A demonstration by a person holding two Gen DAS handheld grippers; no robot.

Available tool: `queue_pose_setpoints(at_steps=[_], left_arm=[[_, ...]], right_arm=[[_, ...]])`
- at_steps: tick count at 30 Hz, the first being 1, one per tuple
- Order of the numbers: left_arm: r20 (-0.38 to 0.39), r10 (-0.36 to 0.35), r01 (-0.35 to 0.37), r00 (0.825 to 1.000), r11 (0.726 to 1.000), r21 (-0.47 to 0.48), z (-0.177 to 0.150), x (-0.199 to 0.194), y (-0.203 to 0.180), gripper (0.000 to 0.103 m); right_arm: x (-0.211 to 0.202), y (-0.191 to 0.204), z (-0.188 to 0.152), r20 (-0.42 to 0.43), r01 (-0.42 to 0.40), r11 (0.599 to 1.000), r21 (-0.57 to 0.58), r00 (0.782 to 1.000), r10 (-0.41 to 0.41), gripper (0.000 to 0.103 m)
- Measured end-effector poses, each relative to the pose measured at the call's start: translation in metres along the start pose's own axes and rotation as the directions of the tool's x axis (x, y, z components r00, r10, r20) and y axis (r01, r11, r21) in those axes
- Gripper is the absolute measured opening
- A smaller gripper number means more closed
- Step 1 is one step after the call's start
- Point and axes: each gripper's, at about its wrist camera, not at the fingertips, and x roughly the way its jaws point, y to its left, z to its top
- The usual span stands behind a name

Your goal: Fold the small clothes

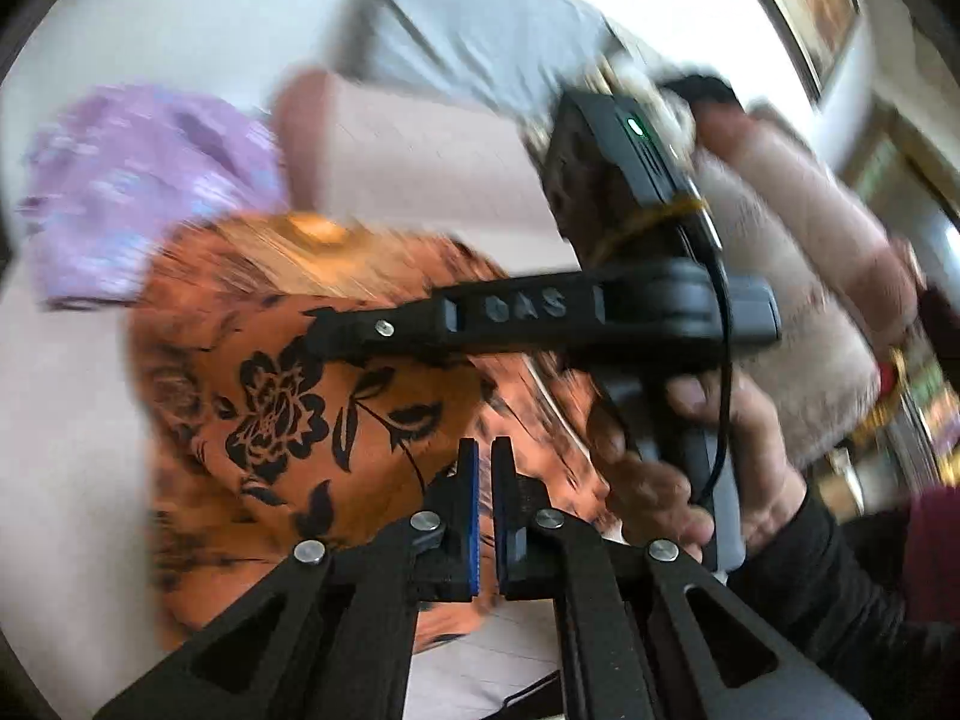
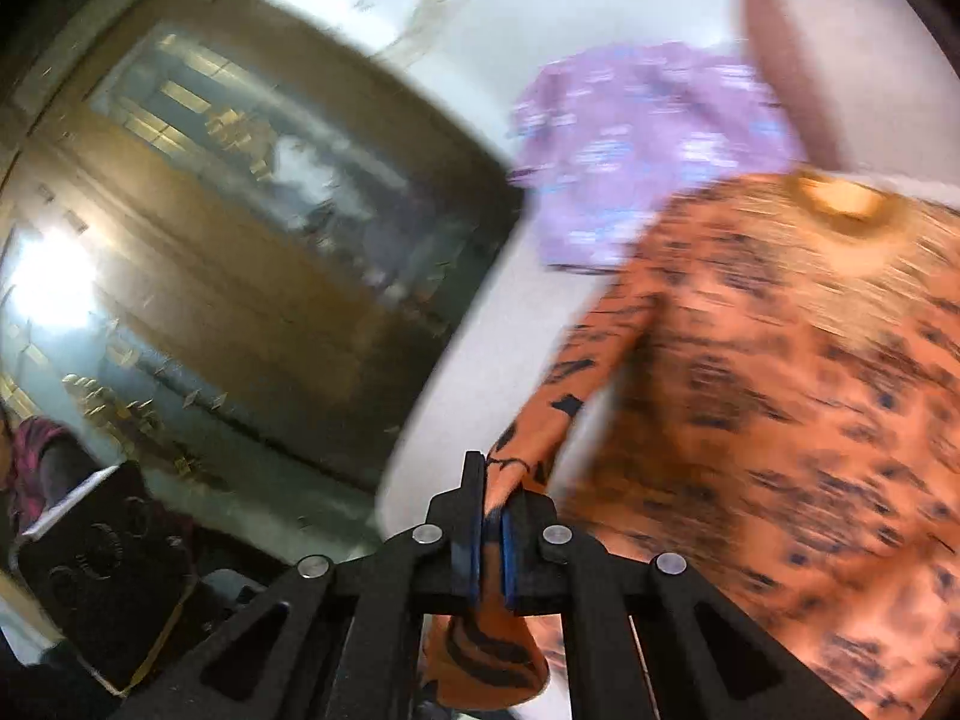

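An orange garment with black flowers lies spread on a white surface, blurred in both views. My left gripper is at the garment's near edge, jaws together with orange cloth pinched between the blue pads. My right gripper is shut on a sleeve of the same garment, which runs up from the pads. In the left wrist view the right gripper reaches in from the right over the garment, held by a hand. A purple patterned garment lies beyond the orange one.
A pink cushion and a grey pillow lie at the back of the white surface. A wooden cabinet with glass doors stands to the left. A black box with a yellow band is at the lower left.
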Motion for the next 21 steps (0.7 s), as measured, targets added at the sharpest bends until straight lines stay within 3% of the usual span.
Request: queue_pose_setpoints(at_steps=[2,4,7,10,11,12,13,14,15,17,19,21], left_arm=[[-0.108,-0.022,0.024,0.994,1.0,0.014,-0.012,0.052,-0.009,0.003],[-0.168,-0.053,0.052,0.984,0.999,-0.006,-0.028,0.086,-0.007,0.003],[-0.231,-0.078,0.073,0.97,0.997,-0.028,-0.046,0.11,0.001,0.003],[-0.207,-0.11,0.102,0.972,0.994,-0.046,-0.043,0.103,0.02,0.004],[-0.187,-0.122,0.112,0.975,0.992,-0.065,-0.042,0.095,0.025,0.007],[-0.158,-0.128,0.113,0.979,0.989,-0.099,-0.035,0.089,0.034,0.018],[-0.129,-0.119,0.102,0.984,0.986,-0.133,-0.029,0.084,0.047,0.029],[-0.095,-0.073,0.056,0.993,0.984,-0.168,-0.025,0.079,0.064,0.054],[-0.066,0.014,-0.027,0.998,0.977,-0.21,-0.023,0.075,0.082,0.065],[-0.055,0.115,-0.126,0.992,0.946,-0.297,-0.027,0.068,0.116,0.065],[-0.08,0.127,-0.149,0.989,0.904,-0.402,-0.033,0.065,0.148,0.065],[-0.089,0.139,-0.165,0.986,0.862,-0.479,-0.041,0.061,0.171,0.065]], right_arm=[[-0.013,-0.054,-0.023,-0.003,0.031,0.996,0.084,1.0,-0.031,0.005],[-0.011,-0.101,-0.041,-0.009,0.06,0.984,0.17,0.998,-0.06,0.005],[-0.003,-0.162,-0.063,-0.042,0.091,0.954,0.287,0.996,-0.082,0.005],[-0.006,-0.178,-0.059,-0.063,0.145,0.946,0.292,0.989,-0.132,0.005],[-0.01,-0.178,-0.056,-0.051,0.166,0.944,0.286,0.986,-0.157,0.005],[-0.015,-0.18,-0.055,-0.028,0.148,0.944,0.295,0.989,-0.147,0.005],[-0.021,-0.184,-0.053,-0.018,0.15,0.942,0.299,0.988,-0.152,0.005],[-0.022,-0.187,-0.053,-0.023,0.195,0.934,0.299,0.98,-0.197,0.009],[-0.021,-0.194,-0.058,-0.046,0.264,0.912,0.314,0.964,-0.263,0.009],[-0.017,-0.206,-0.063,-0.089,0.235,0.899,0.369,0.972,-0.217,0.009],[-0.02,-0.204,-0.064,-0.095,0.219,0.899,0.379,0.976,-0.197,0.01],[-0.027,-0.188,-0.064,-0.096,0.25,0.916,0.315,0.968,-0.231,0.017]])
